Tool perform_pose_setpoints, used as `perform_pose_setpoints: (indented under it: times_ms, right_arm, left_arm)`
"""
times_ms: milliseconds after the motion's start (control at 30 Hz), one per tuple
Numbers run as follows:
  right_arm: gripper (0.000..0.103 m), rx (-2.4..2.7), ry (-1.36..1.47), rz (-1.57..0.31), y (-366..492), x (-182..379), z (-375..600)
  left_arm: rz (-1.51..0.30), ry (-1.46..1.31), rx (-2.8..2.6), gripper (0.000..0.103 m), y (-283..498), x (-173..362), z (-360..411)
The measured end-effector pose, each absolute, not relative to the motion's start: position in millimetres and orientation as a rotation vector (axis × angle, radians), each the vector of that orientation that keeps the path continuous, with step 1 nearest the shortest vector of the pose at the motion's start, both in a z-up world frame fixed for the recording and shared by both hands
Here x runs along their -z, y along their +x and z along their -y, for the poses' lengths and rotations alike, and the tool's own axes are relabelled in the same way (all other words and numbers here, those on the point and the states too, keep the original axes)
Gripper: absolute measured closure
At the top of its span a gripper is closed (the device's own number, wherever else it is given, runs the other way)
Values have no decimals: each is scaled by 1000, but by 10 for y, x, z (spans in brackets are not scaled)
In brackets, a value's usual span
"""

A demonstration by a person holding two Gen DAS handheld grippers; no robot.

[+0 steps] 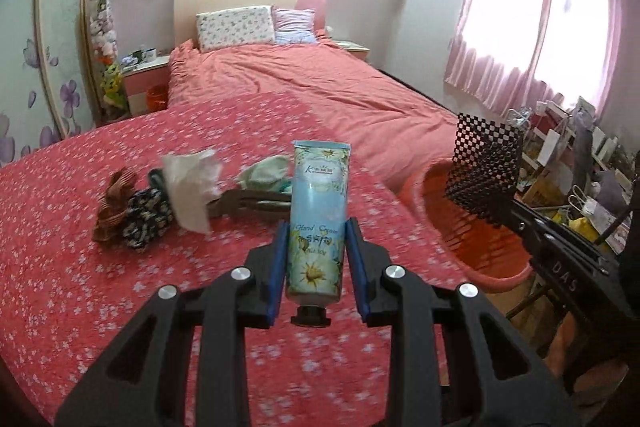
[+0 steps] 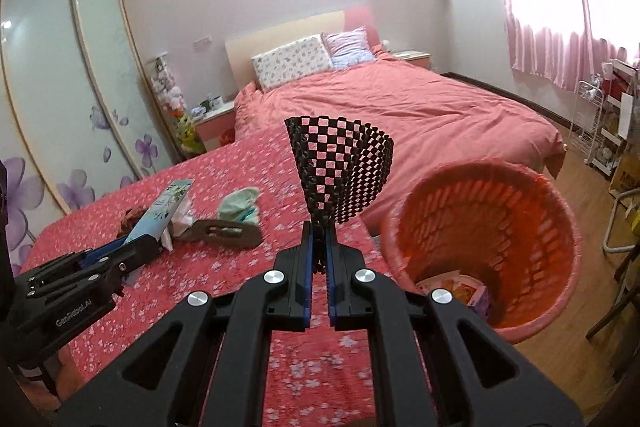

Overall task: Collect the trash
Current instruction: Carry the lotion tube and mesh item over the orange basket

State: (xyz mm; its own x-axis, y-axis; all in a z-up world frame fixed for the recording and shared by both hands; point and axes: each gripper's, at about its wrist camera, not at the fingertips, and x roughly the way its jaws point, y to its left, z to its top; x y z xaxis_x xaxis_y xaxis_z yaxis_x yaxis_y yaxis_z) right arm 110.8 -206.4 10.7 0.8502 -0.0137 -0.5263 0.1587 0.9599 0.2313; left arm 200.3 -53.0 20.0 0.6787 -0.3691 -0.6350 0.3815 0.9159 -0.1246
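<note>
While both hands carry something, the step in hand looks like delivery to the red basket point(image 2: 480, 235). The left gripper point(image 1: 316, 259) clamps a hand cream tube point(image 1: 318, 219) upright between its pads, above the flowered table cover point(image 1: 120, 287); the basket sits off to its right. The right gripper point(image 2: 319, 251) is pinched tight on a black checkered mesh piece point(image 2: 340, 171), with the basket just to its right and below. A crumpled tissue point(image 1: 192, 187) lies ahead of the left gripper. Next, each hand likely needs to swing over the rim before letting go.
</note>
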Motion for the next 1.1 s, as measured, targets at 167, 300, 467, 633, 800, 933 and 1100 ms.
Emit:
perform_pose_setpoints:
  times_ms: [167,300,467,633,800,933,1100]
  right_arm:
    - [97,124,277,-519,1008,-142,2280]
    - [97,163,274,-493,935,-171,2469]
    - [97,217,284,-472,864,-171,2737]
    - [97,263,297,-467,852,-136,2950]
    - [97,292,313,-465,859,-83,3119]
    - [97,301,328,-466,868,-35,3222]
    - [97,306,356,-473,886,48,3337]
  left_arm:
    - [-698,18,467,74,1950,-260,797]
    - [-698,14,507,74,1951,-277,1016]
    - [-701,17,564,74,1948,-264,1332]
    - [-715,17,620,74,1983,-215,1672]
    - [-734,25,662,74,2016,-131,1942]
    - [-752,32,691,74,2054,-40,2136]
    - [-771,34,722,74,2106,67,2343]
